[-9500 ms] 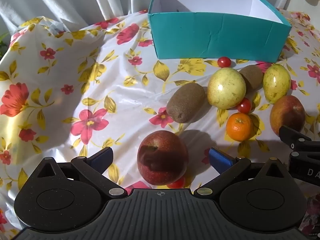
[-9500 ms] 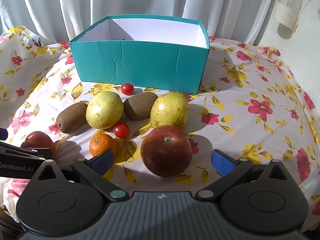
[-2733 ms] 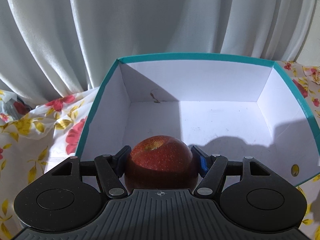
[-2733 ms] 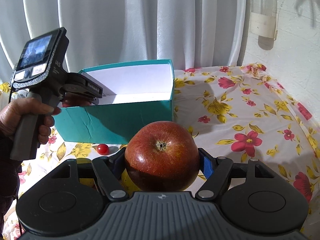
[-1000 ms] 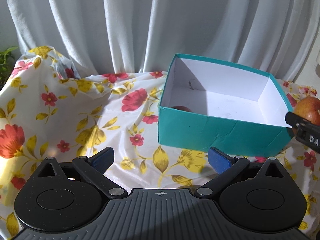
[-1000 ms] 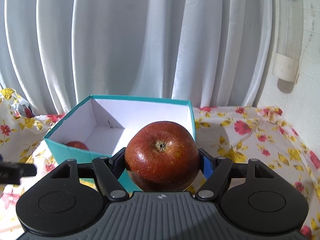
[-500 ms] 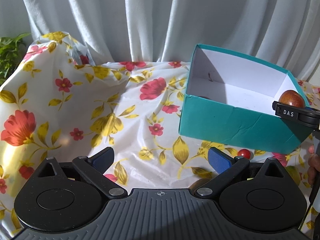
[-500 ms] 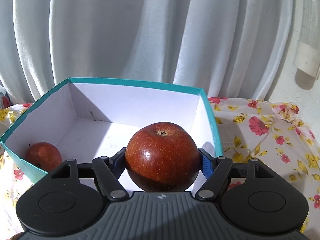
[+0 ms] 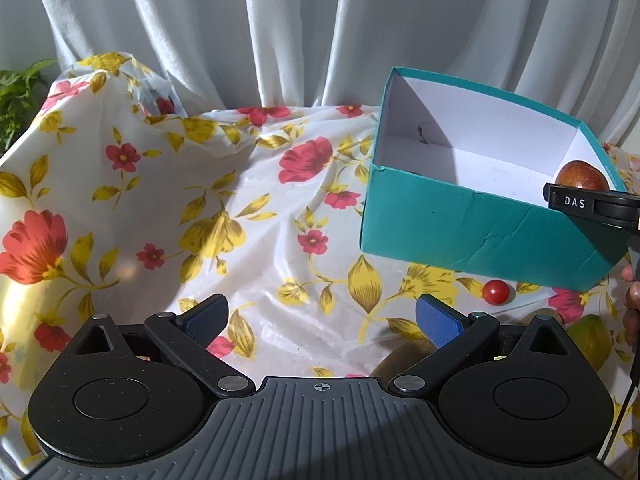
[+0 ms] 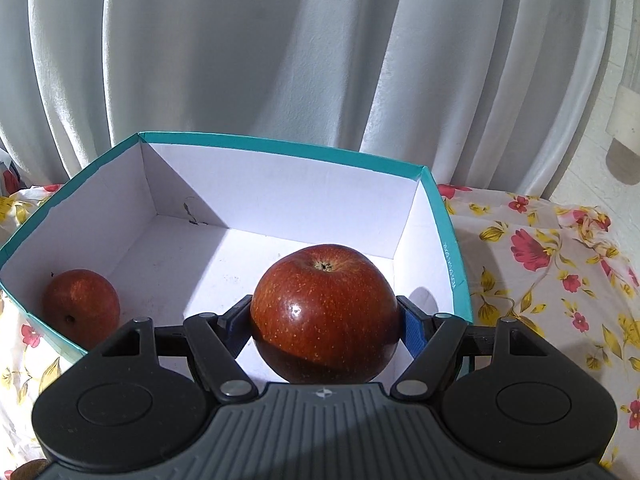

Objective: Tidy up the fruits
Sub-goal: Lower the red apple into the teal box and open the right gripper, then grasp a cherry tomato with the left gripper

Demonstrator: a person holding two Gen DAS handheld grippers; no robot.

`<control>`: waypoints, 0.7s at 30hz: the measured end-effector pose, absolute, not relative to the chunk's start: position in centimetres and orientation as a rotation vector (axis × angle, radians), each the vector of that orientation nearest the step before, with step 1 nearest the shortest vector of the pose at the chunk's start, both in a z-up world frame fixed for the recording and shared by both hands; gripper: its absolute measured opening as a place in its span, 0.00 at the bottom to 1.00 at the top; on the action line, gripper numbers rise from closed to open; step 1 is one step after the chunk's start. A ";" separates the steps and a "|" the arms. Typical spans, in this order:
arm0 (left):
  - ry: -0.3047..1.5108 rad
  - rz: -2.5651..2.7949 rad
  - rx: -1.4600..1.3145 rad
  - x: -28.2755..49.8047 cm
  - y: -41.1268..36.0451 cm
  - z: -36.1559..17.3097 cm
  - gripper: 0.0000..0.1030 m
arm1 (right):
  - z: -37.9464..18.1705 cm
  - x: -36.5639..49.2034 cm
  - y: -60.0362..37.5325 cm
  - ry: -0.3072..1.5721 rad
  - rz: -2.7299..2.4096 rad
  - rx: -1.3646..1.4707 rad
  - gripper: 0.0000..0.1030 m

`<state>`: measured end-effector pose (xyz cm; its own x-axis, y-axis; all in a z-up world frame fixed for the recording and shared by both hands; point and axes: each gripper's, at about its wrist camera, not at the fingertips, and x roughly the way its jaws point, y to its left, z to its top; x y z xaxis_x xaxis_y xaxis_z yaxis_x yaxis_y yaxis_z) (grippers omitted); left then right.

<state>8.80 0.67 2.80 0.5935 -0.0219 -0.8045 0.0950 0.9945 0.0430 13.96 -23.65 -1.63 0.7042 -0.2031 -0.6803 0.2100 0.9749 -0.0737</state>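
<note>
- One apple lies in the box already, at its near left corner, so that one counts as done.
- Second apple: my right gripper is clenched on it, pads pressing both flanks, stem end up, and it hangs over the right half of the box, inside the rim. I judge it needs only lowering and letting go.
- My left gripper is released, nothing between its blue pads, and it hovers over the cloth to the left of the box.
- Several fruits are left outside, by what the left view shows: a tomato lies just in front of the near wall of the box, a green fruit lies at the right edge, and something brown pokes out behind my right-hand finger linkage.
- So I reckon the task is early: one fruit placed, one about to be placed, the rest waiting.
- Hard to tell: the brown thing is mostly covered by my own body and I cannot name it; the green fruit is cut by a hand and the frame edge.
- From the left view the near wall hides the apple already in the box, and the other gripper's body covers the lower part of the held one.
- Whether the held apple touches the box floor I cannot tell; my right gripper hides the underside.
</note>
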 end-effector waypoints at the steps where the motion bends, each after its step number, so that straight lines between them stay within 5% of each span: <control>1: 0.935 -0.067 0.087 8.7 0.7 2.7 0.99 | -1.5 14.0 -23.7 0.746 -0.228 0.014 0.71; 8: 0.920 -0.084 0.096 7.7 0.9 2.6 0.99 | 0.9 11.9 -23.3 0.673 -0.212 0.014 0.74; 13: 0.897 -0.116 0.127 5.7 1.5 2.1 0.99 | 5.3 5.0 -21.5 0.452 -0.196 -0.025 1.00; 21: 0.902 -0.212 0.196 0.7 1.6 -0.7 0.99 | 5.6 -3.3 -20.0 0.362 -0.117 0.018 1.00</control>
